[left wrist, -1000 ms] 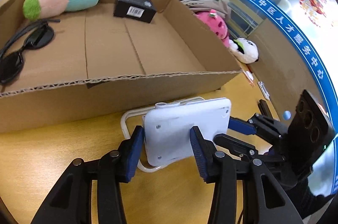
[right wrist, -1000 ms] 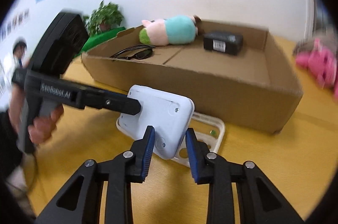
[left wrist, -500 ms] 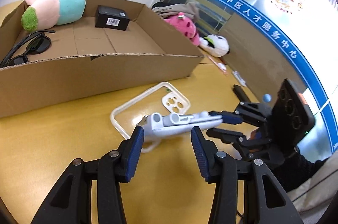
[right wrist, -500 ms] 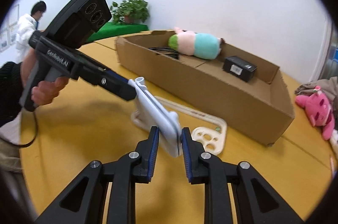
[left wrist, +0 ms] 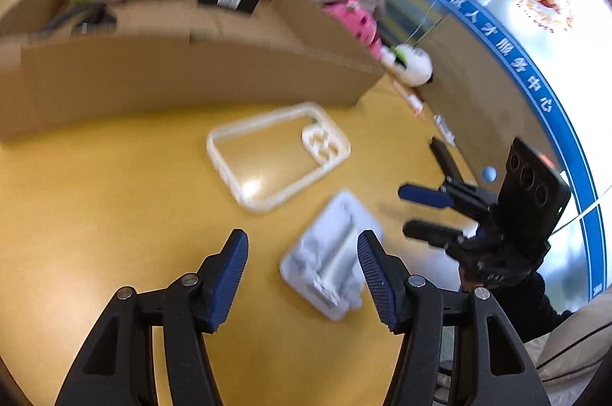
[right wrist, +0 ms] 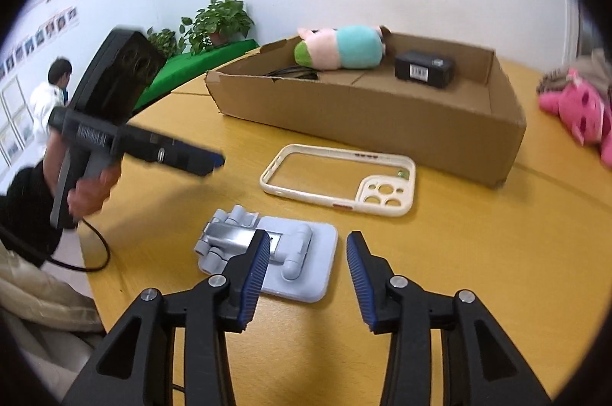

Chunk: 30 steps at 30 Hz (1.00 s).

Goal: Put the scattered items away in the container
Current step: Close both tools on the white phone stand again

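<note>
- Your cardboard box stands on the far side of the yellow table, long and shallow, with its top open.
- Inside the box, at the far wall, lies a plush toy in pink, turquoise and green.
- Just right of the plush toy stands a small black box with a barcode label on it.
- At the left end of the box you can see dark sunglasses, partly hidden by the near wall.
- The white phone stand lies flat on the table outside the box, near you, and nothing grips it.
- The cream phone case lies on the table between the stand and the box, close to the near wall of the box but apart from it.
- Your right gripper is opening its jaws; the stand lies under its left finger and the pads do not press it.
- Your left gripper is also opening its jaws; in its own view the stand lies beside its right finger, blurred, and it is not pinched.
- A pink plush lies on the table to the right of the box, outside it.
</note>
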Available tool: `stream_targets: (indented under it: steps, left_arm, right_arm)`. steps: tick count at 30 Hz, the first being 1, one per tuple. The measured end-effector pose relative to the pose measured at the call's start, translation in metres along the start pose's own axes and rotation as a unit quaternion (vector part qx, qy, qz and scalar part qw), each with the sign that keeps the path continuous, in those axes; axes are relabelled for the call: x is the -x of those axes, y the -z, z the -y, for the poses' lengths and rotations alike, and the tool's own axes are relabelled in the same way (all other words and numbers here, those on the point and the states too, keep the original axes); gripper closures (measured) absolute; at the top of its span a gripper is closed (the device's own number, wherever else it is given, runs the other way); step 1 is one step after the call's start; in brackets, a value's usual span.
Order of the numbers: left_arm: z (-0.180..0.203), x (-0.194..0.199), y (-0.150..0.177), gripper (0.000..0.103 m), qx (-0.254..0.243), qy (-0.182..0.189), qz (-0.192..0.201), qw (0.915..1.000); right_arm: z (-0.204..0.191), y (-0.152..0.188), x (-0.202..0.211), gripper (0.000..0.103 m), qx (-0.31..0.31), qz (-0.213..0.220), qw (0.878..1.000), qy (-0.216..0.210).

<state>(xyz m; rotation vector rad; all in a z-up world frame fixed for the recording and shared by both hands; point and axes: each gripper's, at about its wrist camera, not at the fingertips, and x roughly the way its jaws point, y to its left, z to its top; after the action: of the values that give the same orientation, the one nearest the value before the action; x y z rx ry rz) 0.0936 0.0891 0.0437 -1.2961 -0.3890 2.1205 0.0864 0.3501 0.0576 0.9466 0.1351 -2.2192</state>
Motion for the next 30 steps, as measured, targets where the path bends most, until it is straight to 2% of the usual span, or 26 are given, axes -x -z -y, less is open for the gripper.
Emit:
stream_targets:
  steps: [5, 10, 11, 12, 14, 18, 26, 30]
  left_arm:
    - [0.006, -0.017, 0.021, 0.040, 0.038, 0.007, -0.040, 0.9985]
    - [0.013, -0.026, 0.019, 0.044, 0.048, 0.008, -0.033, 0.9983]
    - [0.014, -0.027, 0.018, 0.050, 0.048, 0.001, -0.033, 0.9983]
    - [0.013, -0.028, 0.017, 0.060, 0.046, -0.009, -0.036, 0.9983]
    - [0.009, -0.027, 0.016, 0.071, 0.051, -0.021, -0.038, 0.9978]
    - [0.004, -0.027, 0.015, 0.073, 0.057, -0.014, -0.037, 0.9976]
    - [0.004, -0.021, 0.012, 0.082, 0.048, -0.023, -0.032, 0.9980]
    - [0.004, -0.018, 0.013, 0.085, 0.047, -0.026, -0.026, 0.9982]
  right_arm:
    - [-0.012, 0.005, -0.023, 0.060, 0.028, -0.044, 0.999, -0.001]
    - [-0.014, 0.005, -0.034, 0.058, 0.025, -0.047, 0.998, 0.018]
    - [-0.015, 0.004, -0.034, 0.061, 0.024, -0.047, 0.998, 0.023]
    - [-0.017, 0.004, -0.034, 0.073, 0.027, -0.047, 0.998, 0.018]
    - [-0.020, 0.006, -0.033, 0.076, 0.027, -0.046, 0.998, 0.033]
    - [-0.019, 0.007, -0.029, 0.088, 0.012, -0.041, 0.998, 0.049]
    - [-0.024, 0.005, -0.029, 0.089, 0.012, -0.042, 0.997, 0.067]
    - [-0.029, 0.002, -0.024, 0.090, 0.011, -0.025, 0.997, 0.070]
